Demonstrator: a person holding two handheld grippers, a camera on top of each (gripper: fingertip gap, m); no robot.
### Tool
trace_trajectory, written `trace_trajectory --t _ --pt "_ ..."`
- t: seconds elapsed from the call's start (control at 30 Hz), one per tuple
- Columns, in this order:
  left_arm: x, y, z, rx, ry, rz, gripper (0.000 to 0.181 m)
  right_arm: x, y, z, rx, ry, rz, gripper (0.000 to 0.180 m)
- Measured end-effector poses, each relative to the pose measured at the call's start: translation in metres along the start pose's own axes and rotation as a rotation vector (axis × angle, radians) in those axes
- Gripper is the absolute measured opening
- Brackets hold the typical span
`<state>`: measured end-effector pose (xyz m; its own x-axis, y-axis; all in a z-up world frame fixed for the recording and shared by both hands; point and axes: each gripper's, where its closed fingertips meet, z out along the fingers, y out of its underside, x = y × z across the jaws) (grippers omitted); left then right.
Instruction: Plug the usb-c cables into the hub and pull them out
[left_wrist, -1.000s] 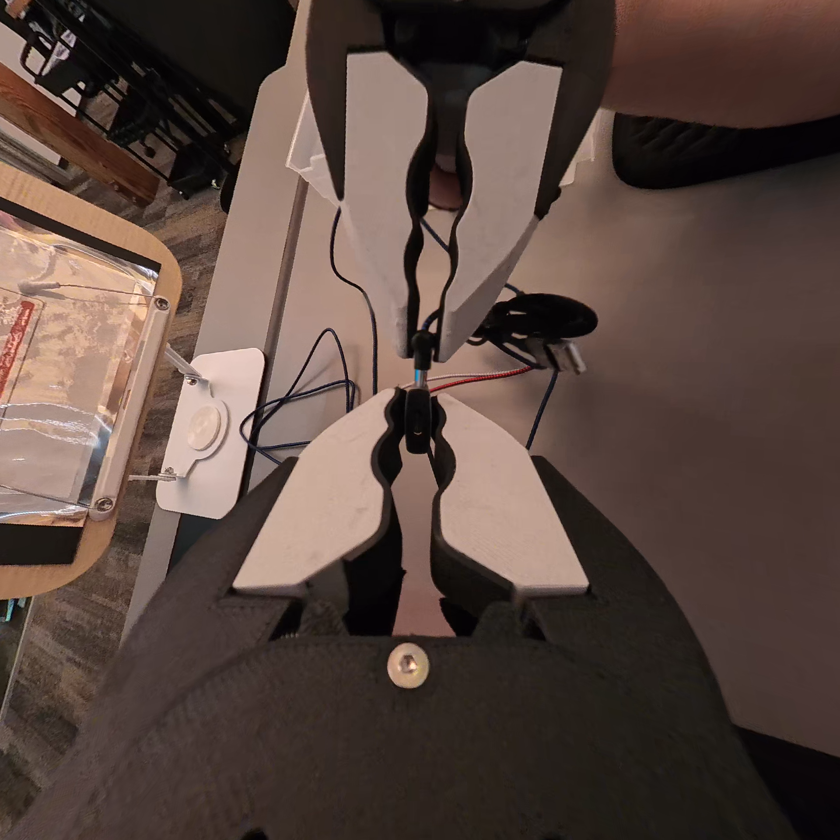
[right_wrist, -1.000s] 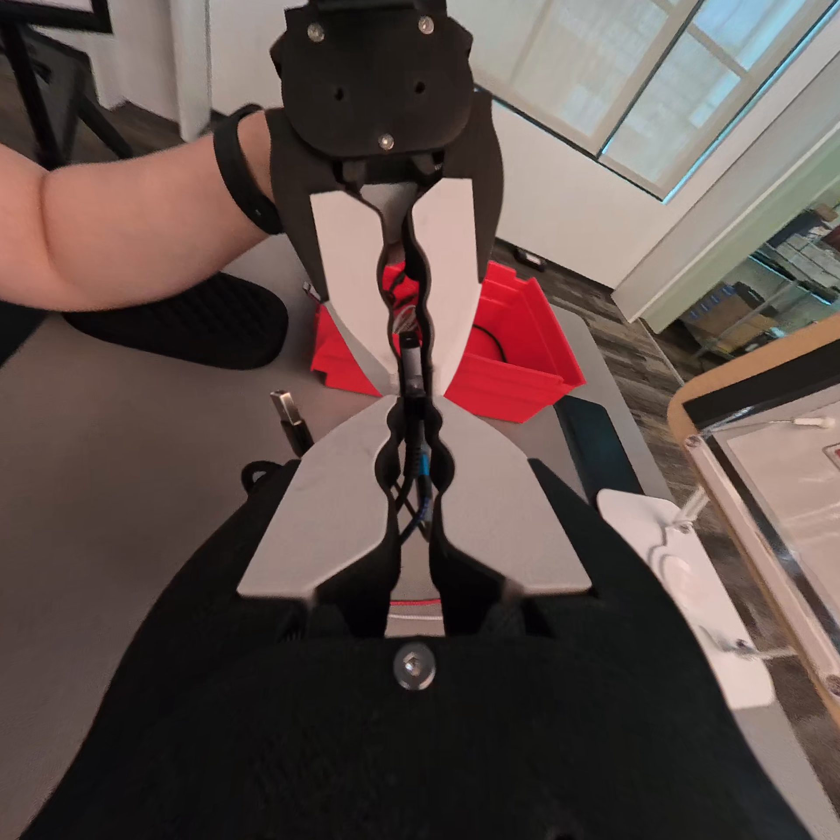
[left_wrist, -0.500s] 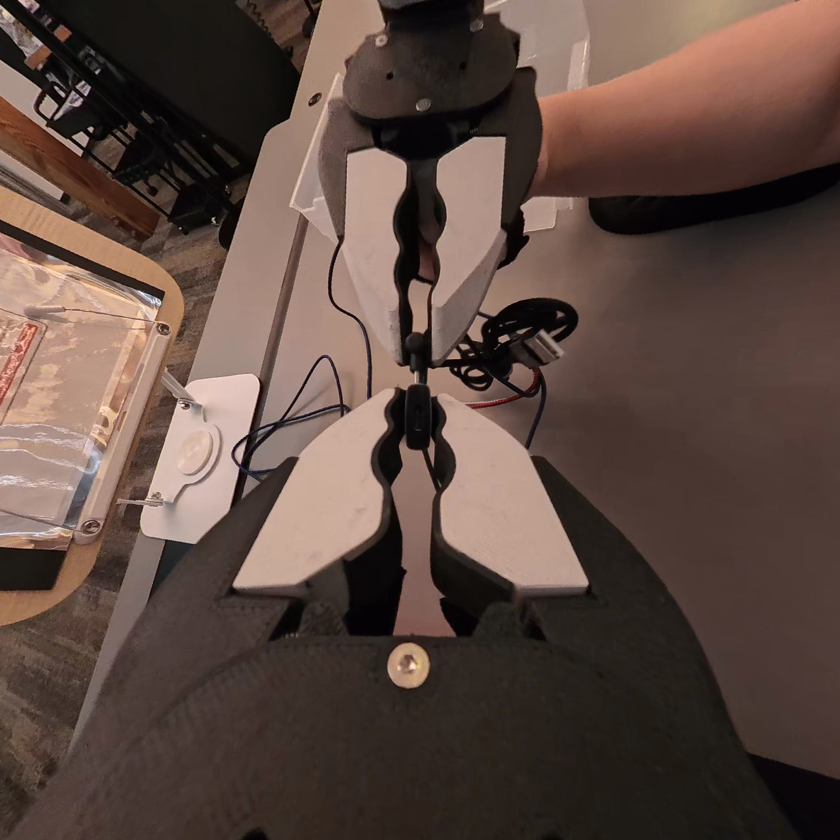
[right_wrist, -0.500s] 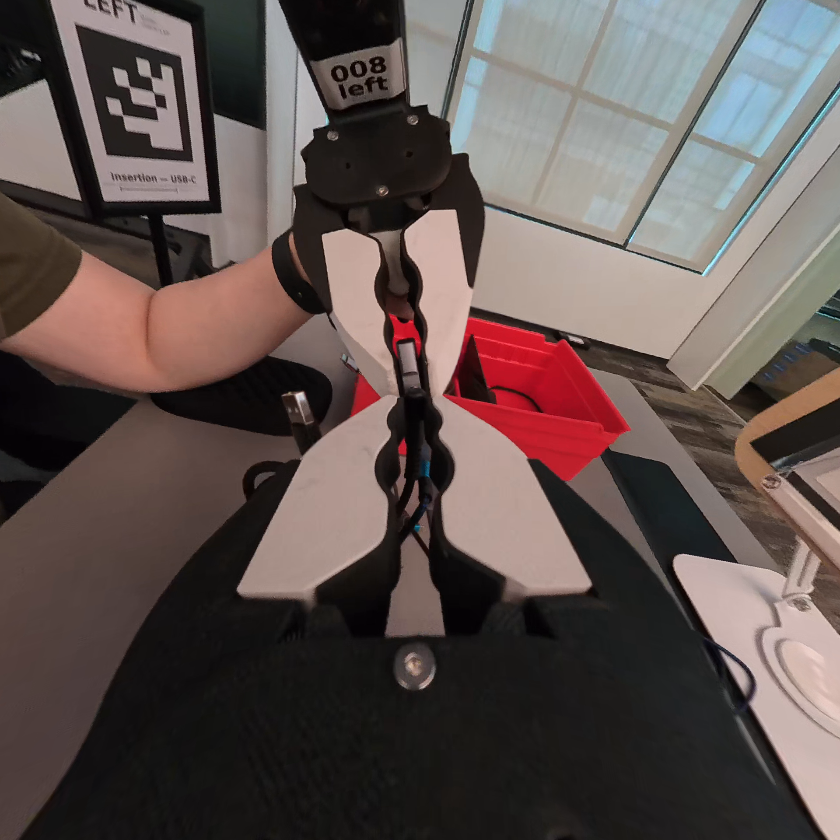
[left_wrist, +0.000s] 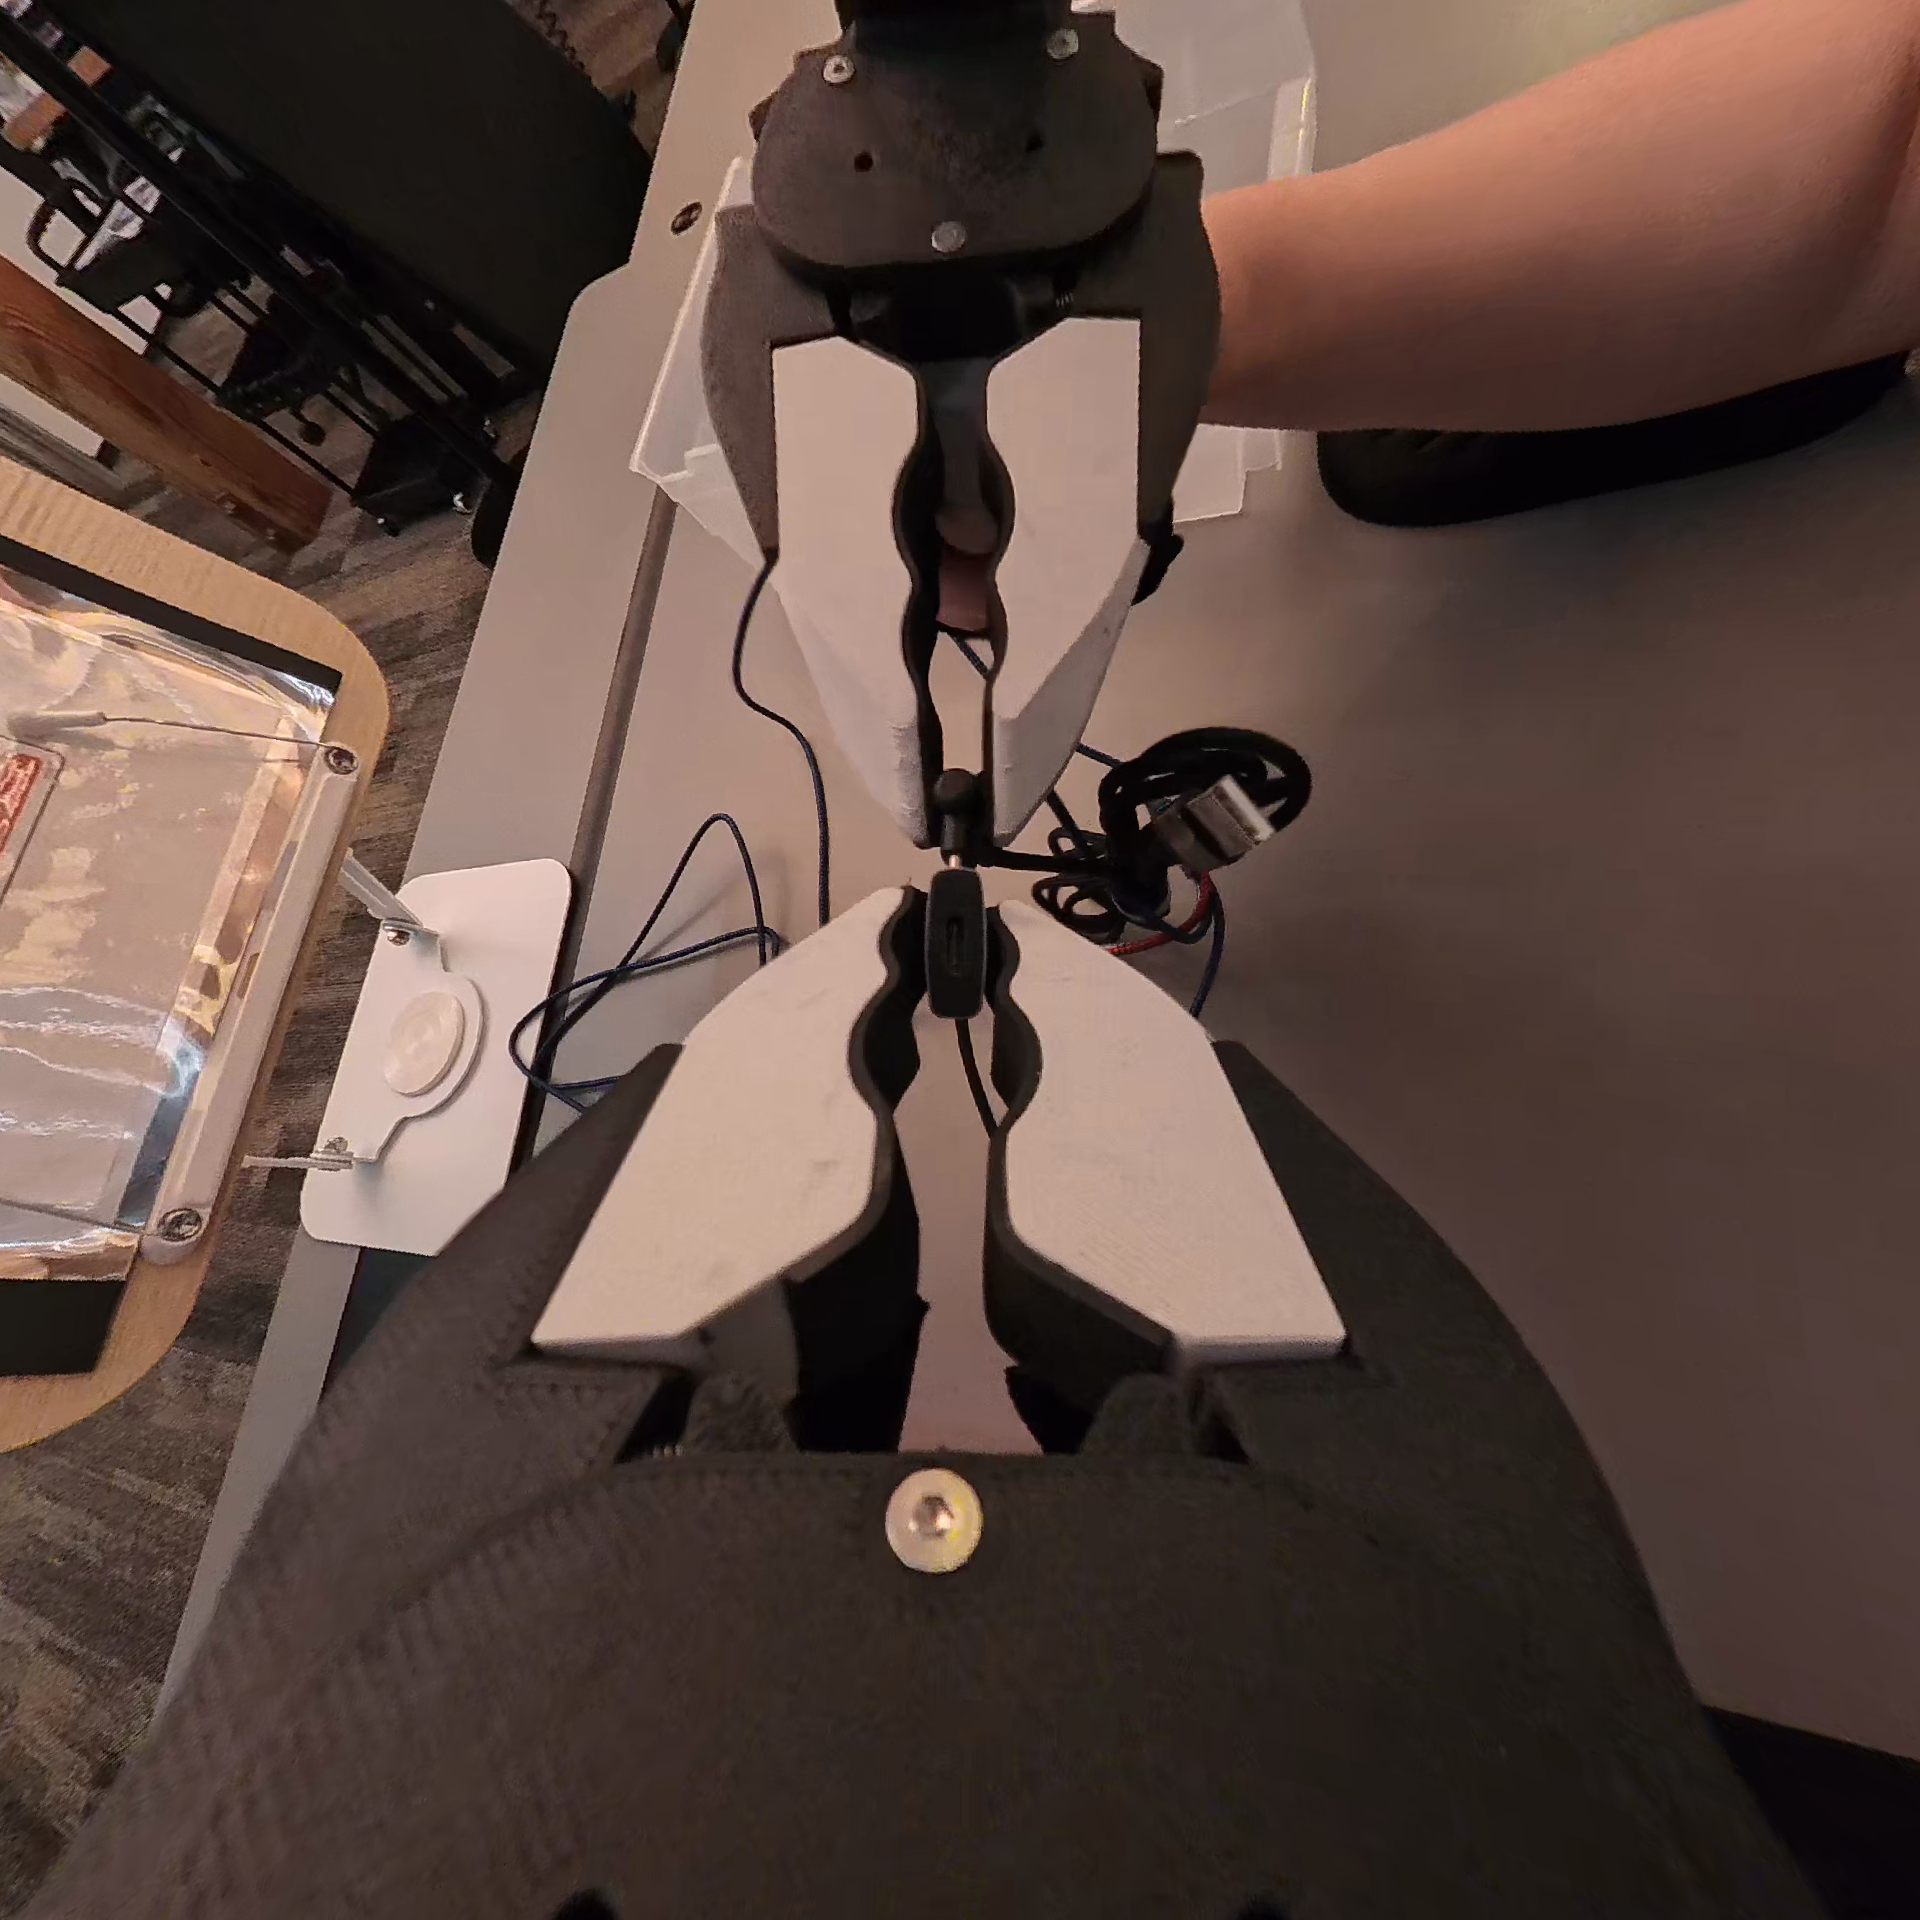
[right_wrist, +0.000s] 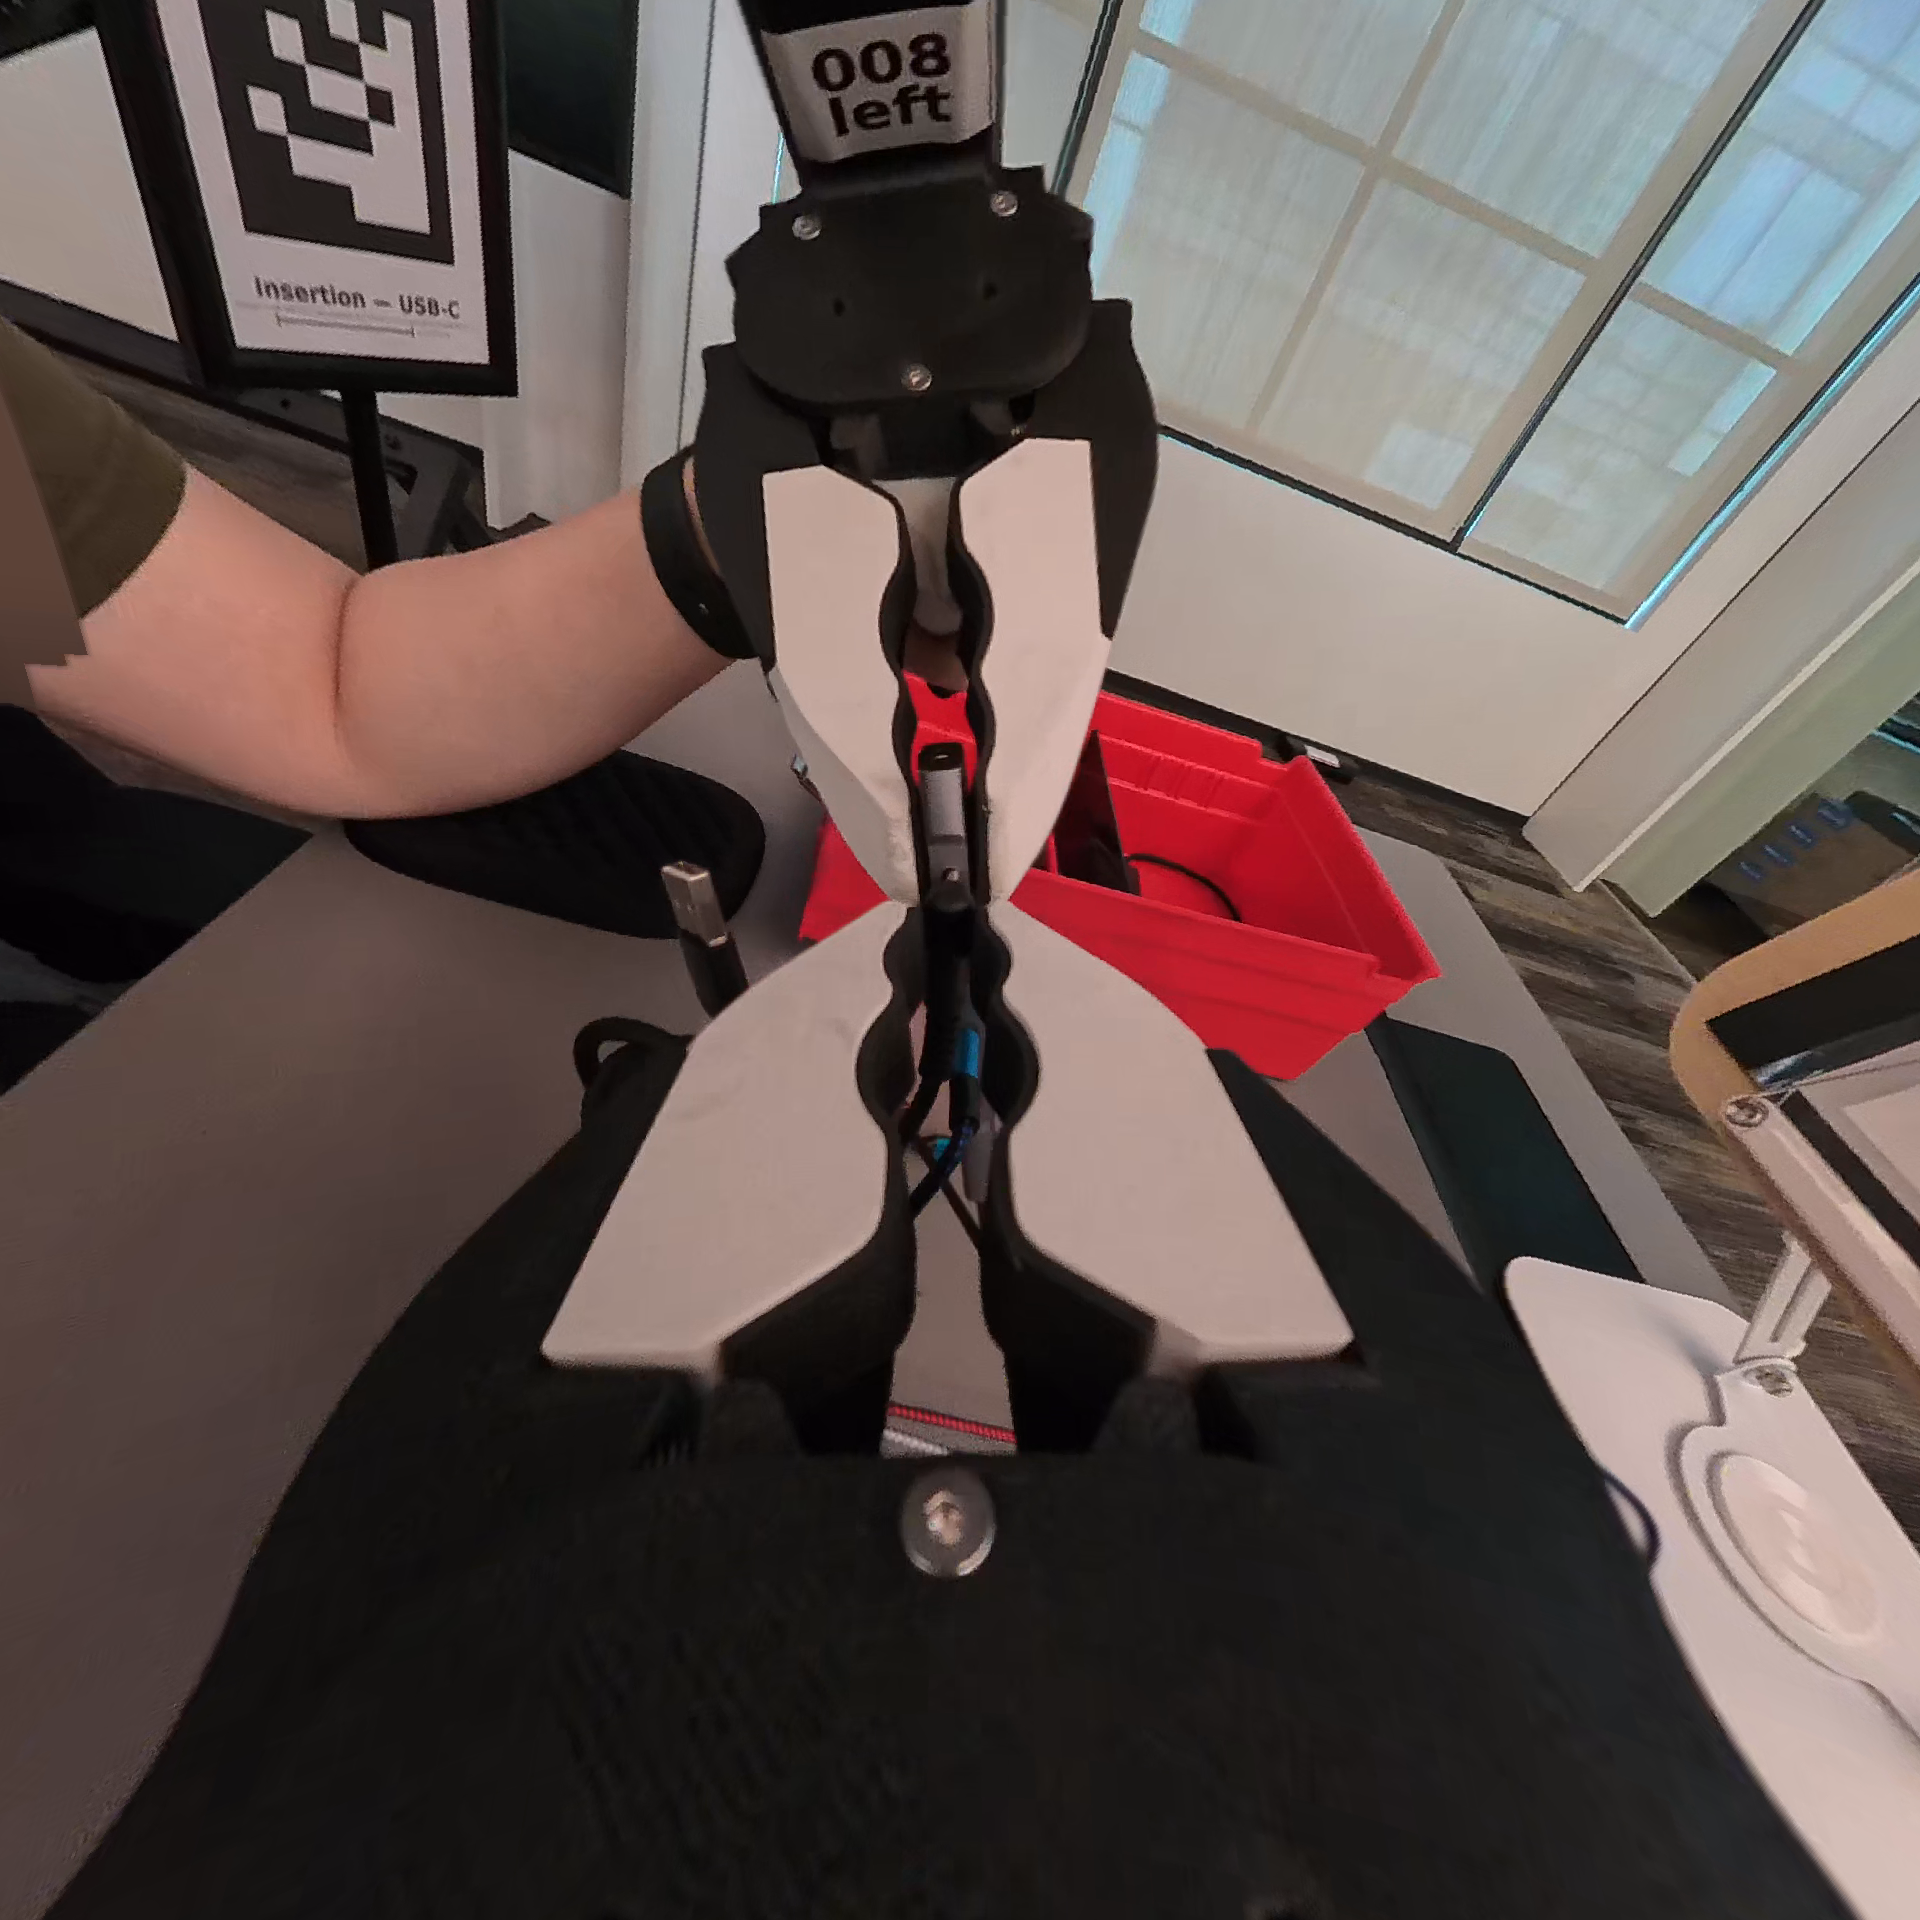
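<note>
My left gripper (left_wrist: 954, 904) is shut on a small black hub (left_wrist: 954, 951), which has a slot port on its side and a thin cable running back between the fingers. My right gripper (left_wrist: 954, 821) faces it tip to tip and is shut on a black usb-c cable plug (left_wrist: 951, 800). A short bit of the plug's metal tip shows where it meets the hub's end. In the right wrist view my right gripper (right_wrist: 948, 920) holds the plug (right_wrist: 948, 977) and the left gripper (right_wrist: 943, 883) holds the hub (right_wrist: 940, 821). Both are held above the grey table (left_wrist: 1558, 935).
A coil of black cables with a USB-A plug (left_wrist: 1226, 821) and a thin blue cable (left_wrist: 665, 966) lie under the grippers. A clear bin (left_wrist: 1236, 260) stands behind them and a red bin (right_wrist: 1195, 904) on the other side. A white plate (left_wrist: 436, 1049) lies at the table edge. The tips of both grippers are at nearly the same place.
The plug's metal tip showed longer before; now plug and hub are closer together. Both grippers rose and tilted up while staying shut.
</note>
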<state>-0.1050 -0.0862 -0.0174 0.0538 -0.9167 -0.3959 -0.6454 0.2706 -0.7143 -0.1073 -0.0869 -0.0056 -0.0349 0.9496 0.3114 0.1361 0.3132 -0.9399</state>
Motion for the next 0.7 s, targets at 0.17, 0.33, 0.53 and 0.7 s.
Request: trace_trajectory --t 0.17,0.33,0.53,0.7 --pt "0.0 0.001 0.001 -0.002 0.003 -0.007 0.01 -0.001 0.001 0.0 -0.02 -0.001 -0.014 0.008" --pt "-0.004 0.003 0.0 -0.034 -0.04 0.006 0.009 0.002 0.004 0.002 -0.095 0.034 -0.006 0.008" --pt "-0.002 0.008 0.002 -0.089 -0.048 0.014 0.009 0.0 0.008 0.006 -0.187 0.054 -0.019 0.008" --pt "0.0 0.008 0.002 -0.079 -0.031 0.002 0.009 -0.001 0.008 0.008 -0.149 0.04 -0.012 0.008"
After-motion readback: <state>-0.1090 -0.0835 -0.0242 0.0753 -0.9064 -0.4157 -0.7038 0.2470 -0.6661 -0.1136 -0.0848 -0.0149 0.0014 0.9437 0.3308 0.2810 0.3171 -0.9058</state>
